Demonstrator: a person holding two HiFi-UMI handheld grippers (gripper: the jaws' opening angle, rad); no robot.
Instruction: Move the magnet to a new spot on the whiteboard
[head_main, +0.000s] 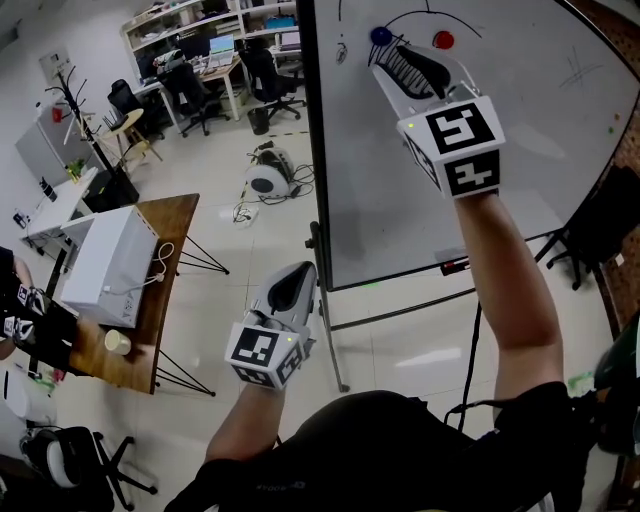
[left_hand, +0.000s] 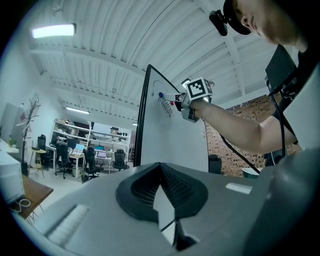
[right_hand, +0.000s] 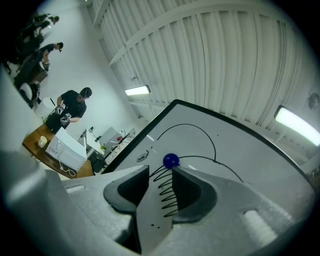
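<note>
A blue round magnet (head_main: 381, 35) sticks near the top of the whiteboard (head_main: 380, 200), at the end of a black drawn curve. My right gripper (head_main: 395, 52) is raised to the board with its jaws open. The magnet (right_hand: 171, 160) sits just past the fingertips of that gripper (right_hand: 161, 169), and nothing lies between the pads. My left gripper (head_main: 296, 283) hangs low in front of the board's left edge, its pads meeting at the tips and holding nothing. The left gripper view shows those closed jaws (left_hand: 160, 167) and the raised right arm at the board (left_hand: 170, 145).
A red magnet (head_main: 443, 40) sits right of the blue one. The board's stand legs (head_main: 335, 330) spread over the floor. At left are a wooden table (head_main: 175, 215) with a white box (head_main: 108, 262) and a cup (head_main: 117, 342), plus a person's arm (head_main: 30, 320). Office chairs and desks stand behind.
</note>
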